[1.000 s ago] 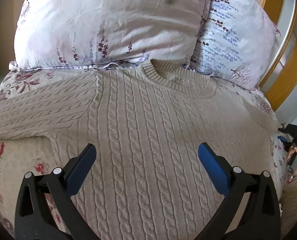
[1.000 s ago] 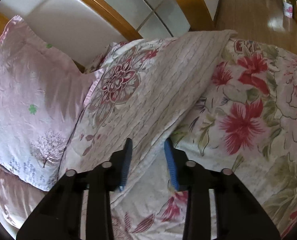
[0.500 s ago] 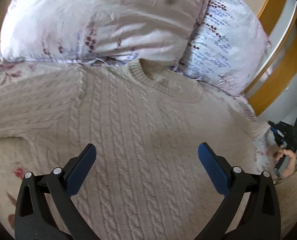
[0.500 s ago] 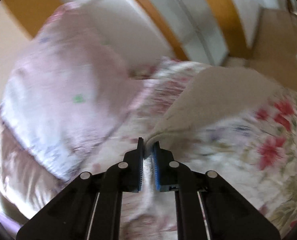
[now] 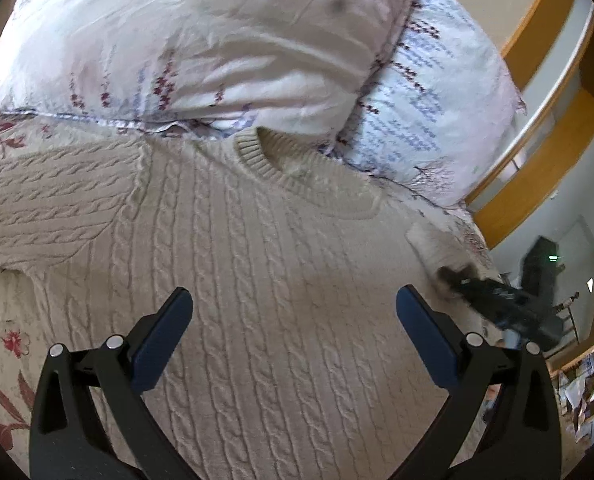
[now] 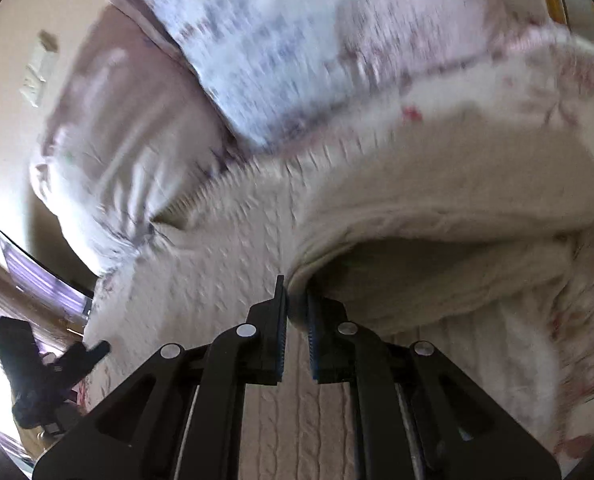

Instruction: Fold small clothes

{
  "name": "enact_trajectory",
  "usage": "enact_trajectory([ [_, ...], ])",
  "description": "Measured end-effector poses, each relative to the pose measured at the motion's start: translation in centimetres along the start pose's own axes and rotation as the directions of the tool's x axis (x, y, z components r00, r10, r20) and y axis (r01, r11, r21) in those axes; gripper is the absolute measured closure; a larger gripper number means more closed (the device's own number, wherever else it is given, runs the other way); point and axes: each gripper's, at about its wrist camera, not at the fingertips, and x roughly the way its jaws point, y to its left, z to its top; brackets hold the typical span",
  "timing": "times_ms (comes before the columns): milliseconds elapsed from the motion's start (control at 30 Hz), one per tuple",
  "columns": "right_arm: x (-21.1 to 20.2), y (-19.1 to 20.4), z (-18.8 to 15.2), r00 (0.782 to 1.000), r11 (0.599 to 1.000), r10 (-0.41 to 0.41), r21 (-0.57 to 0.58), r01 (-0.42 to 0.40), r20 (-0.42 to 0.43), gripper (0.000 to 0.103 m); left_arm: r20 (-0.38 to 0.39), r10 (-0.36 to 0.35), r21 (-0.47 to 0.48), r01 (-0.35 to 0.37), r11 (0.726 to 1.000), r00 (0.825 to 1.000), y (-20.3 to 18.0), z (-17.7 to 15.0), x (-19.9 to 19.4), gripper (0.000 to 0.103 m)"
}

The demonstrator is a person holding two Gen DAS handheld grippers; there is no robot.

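1. The bed with the cream floral cover (image 5: 9, 344) carries everything; the view from the left hand has barely shifted since a second ago.
2. Two pale floral pillows (image 5: 201, 40) lie at the head, the sweater's collar just below them, as before.
3. The cream cable-knit sweater (image 5: 233, 264) lies flat, front up, across the bed. Its one sleeve, stretched out sideways a second ago, now arches over the body (image 6: 437, 208), lifted by the cuff.
4. The right gripper (image 6: 295, 312), earlier out at the bed's edge, is now over the sweater; its fingers have closed to a narrow gap and pinch the sleeve's cuff.
5. The left gripper (image 5: 295, 320) hangs over the sweater's chest, its blue-padded fingers (image 5: 165, 332) spread wide, holding nothing, unchanged.
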Motion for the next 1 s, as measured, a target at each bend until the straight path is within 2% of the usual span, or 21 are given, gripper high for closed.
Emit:
enact_trajectory([
  [67, -0.2, -0.9, 0.1, 1.000, 0.998, 0.021, 0.055, -0.021, -0.009, 0.092, 0.002, -0.004, 0.012, 0.004, 1.000, 1.000, -0.2, 0.0, 0.0, 0.002],
  [100, -0.5, -1.1, 0.1, 0.999, 0.997, 0.033, 0.072, -0.032, -0.005, 0.088, -0.001, -0.009, 0.015, 0.009, 1.000, 1.000, -0.3, 0.1, 0.0, 0.002],
  [200, -2.3, -2.4, 0.4, 0.998, 0.984, 0.064, 0.162, -0.067, 0.028, 0.054, -0.023, -0.022, -0.001, 0.022, 1.000, 0.999, -0.2, 0.4, 0.4, 0.002],
  [333, -4.3, -5.3, 0.8, 0.993, 0.944, 0.060, 0.317, -0.089, 0.100, 0.053, -0.042, -0.052, -0.042, 0.051, 0.998, 0.998, 0.1, 1.0, 0.8, 0.002],
  [467, -5.8, -7.6, 1.4, 0.988, 0.911, 0.008, 0.406, -0.070, 0.152, 0.053, -0.055, -0.069, -0.067, 0.065, 0.996, 0.996, 0.4, 1.2, 1.3, 0.002],
  [500, -5.9, -7.7, 1.6, 0.987, 0.910, -0.001, 0.410, -0.066, 0.160, 0.056, -0.059, -0.077, -0.075, 0.072, 0.995, 0.995, 0.5, 1.2, 1.5, 0.002],
  [533, -5.9, -7.8, 2.0, 0.985, 0.911, -0.027, 0.410, -0.045, 0.169, 0.070, -0.063, -0.085, -0.084, 0.080, 0.993, 0.994, 0.6, 1.2, 1.6, 0.002],
  [567, -5.9, -7.7, 2.3, 0.983, 0.916, -0.058, 0.400, -0.016, 0.172, 0.076, -0.066, -0.092, -0.093, 0.086, 0.992, 0.994, 0.8, 1.2, 1.7, 0.002],
  [600, -5.5, -7.3, 2.7, 0.980, 0.924, -0.097, 0.381, 0.025, 0.172, 0.085, -0.069, -0.103, -0.105, 0.095, 0.990, 0.992, 1.0, 1.1, 1.7, 0.002],
  [633, -5.5, -6.7, 3.1, 0.973, 0.935, -0.147, 0.346, 0.079, 0.176, 0.089, -0.070, -0.111, -0.114, 0.102, 0.988, 0.991, 1.2, 1.1, 1.8, 0.002],
  [700, -5.5, -4.3, 3.6, 0.961, 0.957, -0.183, 0.260, 0.126, 0.208, 0.093, -0.065, -0.134, -0.134, 0.125, 0.983, 0.989, 1.6, 1.1, 1.7, 0.002],
  [767, -5.7, -1.3, 4.1, 0.957, 0.981, -0.159, 0.144, 0.126, 0.241, 0.094, -0.058, -0.146, -0.154, 0.136, 0.979, 0.988, 2.0, 1.2, 1.7, 0.002],
  [867, -4.8, 5.5, 3.7, 0.969, 0.992, -0.041, -0.103, 0.068, 0.244, 0.094, -0.047, -0.169, -0.189, 0.158, 0.969, 0.985, 2.6, 1.3, 1.8, 0.002],
  [900, -4.0, 7.6, 3.2, 0.978, 0.982, 0.001, -0.183, 0.037, 0.207, 0.094, -0.044, -0.183, -0.205, 0.170, 0.964, 0.982, 2.8, 1.3, 1.9, 0.002],
  [933, -2.0, 10.5, 2.1, 0.994, 0.958, 0.043, -0.288, -0.012, 0.104, 0.093, -0.043, -0.194, -0.217, 0.181, 0.959, 0.980, 2.9, 1.3, 2.0, 0.002],
  [967, -0.9, 11.7, 1.5, 0.998, 0.944, 0.049, -0.329, -0.033, 0.041, 0.092, -0.043, -0.202, -0.228, 0.187, 0.956, 0.979, 3.1, 1.3, 2.1, 0.002],
  [1000, 0.7, 13.1, 0.4, 0.998, 0.925, 0.044, -0.376, -0.057, -0.044, 0.085, -0.045, -0.206, -0.242, 0.190, 0.952, 0.978, 3.1, 1.3, 2.2, 0.002],
])
